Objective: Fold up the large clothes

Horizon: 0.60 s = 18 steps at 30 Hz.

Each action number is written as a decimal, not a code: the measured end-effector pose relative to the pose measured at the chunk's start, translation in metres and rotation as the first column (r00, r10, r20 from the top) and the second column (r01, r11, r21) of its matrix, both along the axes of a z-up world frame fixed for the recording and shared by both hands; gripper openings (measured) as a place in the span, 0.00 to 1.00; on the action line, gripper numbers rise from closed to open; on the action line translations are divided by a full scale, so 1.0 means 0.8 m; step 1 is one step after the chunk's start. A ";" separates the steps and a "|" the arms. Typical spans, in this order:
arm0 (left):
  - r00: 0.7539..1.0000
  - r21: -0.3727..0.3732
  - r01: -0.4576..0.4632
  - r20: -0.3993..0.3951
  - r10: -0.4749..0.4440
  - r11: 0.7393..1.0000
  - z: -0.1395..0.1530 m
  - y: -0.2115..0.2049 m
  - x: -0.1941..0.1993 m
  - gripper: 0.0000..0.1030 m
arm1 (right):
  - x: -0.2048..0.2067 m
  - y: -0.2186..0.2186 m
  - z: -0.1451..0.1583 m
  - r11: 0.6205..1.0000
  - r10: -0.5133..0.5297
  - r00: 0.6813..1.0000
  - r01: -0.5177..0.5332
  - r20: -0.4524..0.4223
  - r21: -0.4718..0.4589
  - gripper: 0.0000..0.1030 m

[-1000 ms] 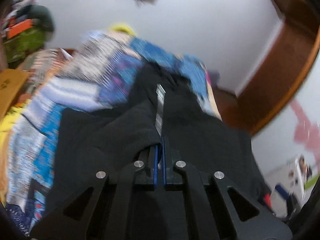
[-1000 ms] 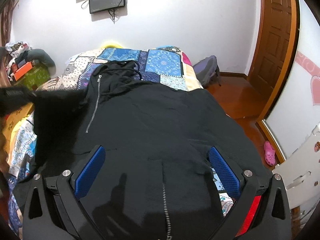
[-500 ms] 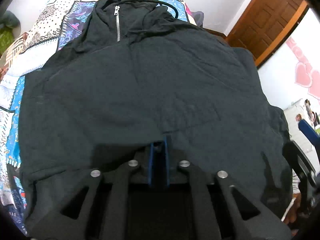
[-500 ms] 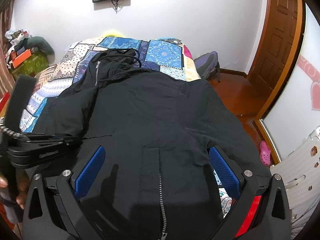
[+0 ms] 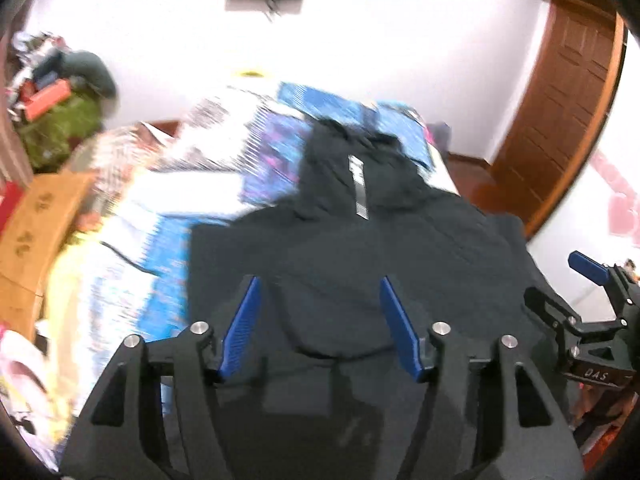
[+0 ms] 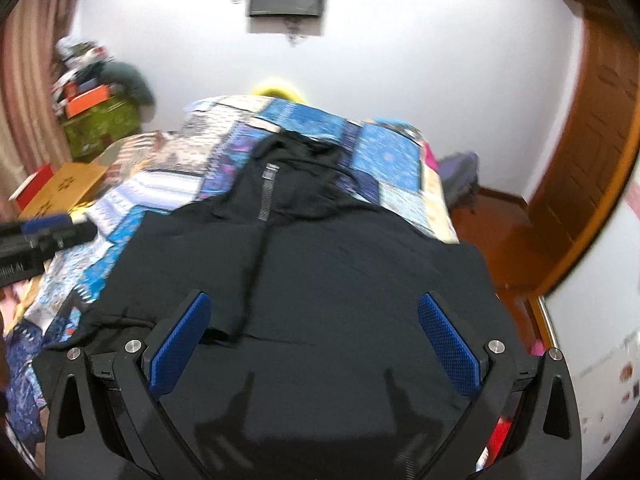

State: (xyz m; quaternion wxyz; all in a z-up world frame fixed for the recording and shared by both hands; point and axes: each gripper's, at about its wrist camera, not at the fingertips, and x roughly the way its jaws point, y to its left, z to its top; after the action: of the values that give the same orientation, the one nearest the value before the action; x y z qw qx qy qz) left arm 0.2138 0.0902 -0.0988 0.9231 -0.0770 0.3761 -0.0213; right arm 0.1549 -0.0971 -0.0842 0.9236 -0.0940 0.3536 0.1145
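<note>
The left gripper (image 5: 320,328) stands with its blue-padded fingers spread wide and nothing between them; the right gripper (image 6: 320,344) is likewise wide apart and empty; both hover over the near hem of the large black zip-front hooded jacket (image 6: 328,272); the jacket lies spread on the patchwork quilt-covered bed (image 6: 384,152), hood and silver zipper (image 6: 266,192) toward the far edge by the white wall, hem at the near edge; its left side looks turned in over the body, judging by the straight edge there; the right side and the lengthwise folds seem left to do.
</note>
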 end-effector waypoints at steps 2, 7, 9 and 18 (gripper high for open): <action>0.998 0.021 -0.049 0.030 0.048 0.999 0.010 0.031 -0.008 0.67 | -0.001 0.029 -0.002 0.998 0.059 0.998 -0.059 0.009 -0.031 1.00; 0.989 0.082 -0.148 0.042 0.145 0.986 0.009 0.086 -0.028 0.68 | 0.005 0.096 -0.025 0.972 0.205 0.978 -0.207 -0.033 -0.108 1.00; 0.984 0.100 -0.176 0.037 0.173 0.979 0.003 0.104 -0.034 0.68 | 0.006 0.122 -0.039 0.951 0.259 0.964 -0.265 -0.056 -0.157 1.00; 0.969 0.122 -0.233 -0.055 0.241 0.965 -0.047 0.153 -0.050 0.68 | 0.034 0.201 -0.111 0.869 0.370 0.898 -0.426 -0.241 -0.254 0.93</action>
State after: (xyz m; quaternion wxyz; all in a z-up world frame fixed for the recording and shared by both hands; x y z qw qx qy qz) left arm 0.1740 0.2128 -0.1364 0.9084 -0.0691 0.3964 0.1134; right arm 0.1824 0.0636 -0.1733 0.8180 -0.2930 0.4236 0.2560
